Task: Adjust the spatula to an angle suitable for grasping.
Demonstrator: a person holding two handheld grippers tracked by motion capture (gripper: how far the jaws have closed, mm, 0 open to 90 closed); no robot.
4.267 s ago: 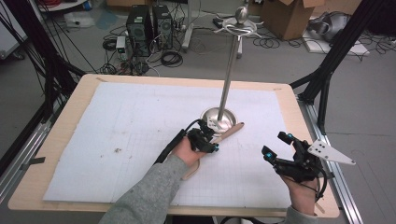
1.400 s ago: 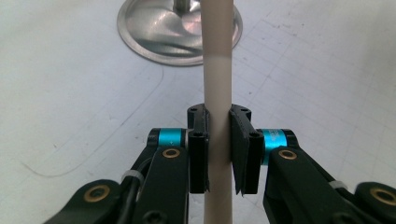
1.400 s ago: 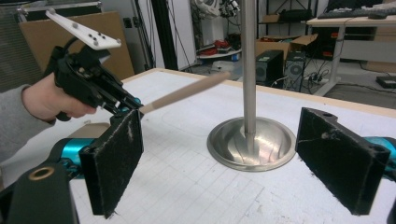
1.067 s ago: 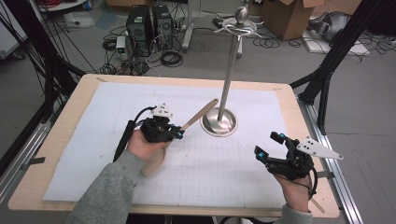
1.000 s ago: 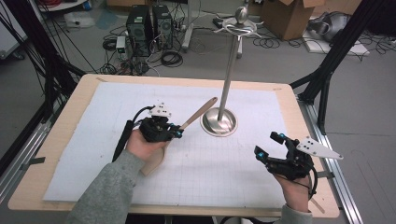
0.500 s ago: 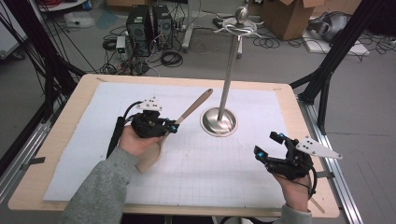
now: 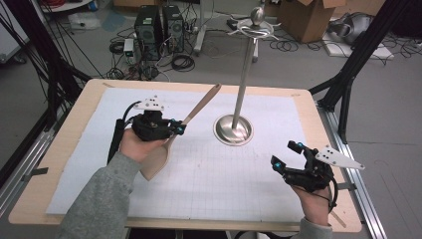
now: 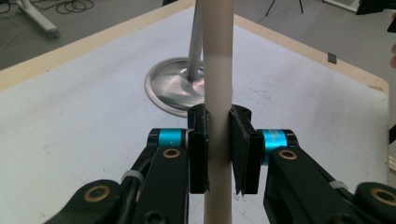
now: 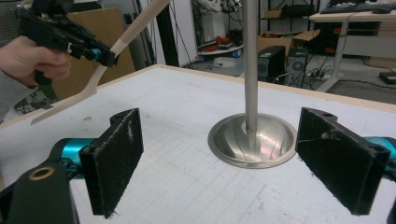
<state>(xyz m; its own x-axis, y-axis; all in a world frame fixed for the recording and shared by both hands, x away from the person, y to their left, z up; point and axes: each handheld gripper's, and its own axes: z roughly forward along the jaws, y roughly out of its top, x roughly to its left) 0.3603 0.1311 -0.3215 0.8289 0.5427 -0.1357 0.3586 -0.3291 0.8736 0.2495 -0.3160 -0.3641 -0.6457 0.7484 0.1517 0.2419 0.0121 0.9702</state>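
While the person's left hand [image 7: 135,144] held it above the left half of the table [image 7: 74,119], the left gripper [image 7: 178,130] had its two black jaws clamped on the handle of a wooden spatula [image 7: 199,107], as the left gripper view showed, with the pale handle [image 8: 218,93] pinched upright between the pads. From above, the spatula slanted: its handle end pointed up and away toward the far side of the table, and its broad blade hung down below the hand, over the white gridded mat [image 7: 209,174]. A metal stand [image 7: 242,89] rose from a round, shiny base [image 7: 233,130] near the middle of the mat, just to the right of the spatula, with small hooks and a knob at its top; the spatula did not touch it. The right gripper [image 7: 287,155] sat in the right hand [image 7: 314,199] near the front right corner of the table, well apart from the stand, with its jaws spread wide and nothing between them; in the right gripper view the stand's base [image 9: 252,139] showed between the two worn pads. Cables, computer towers and cardboard boxes lay on the floor beyond the table.
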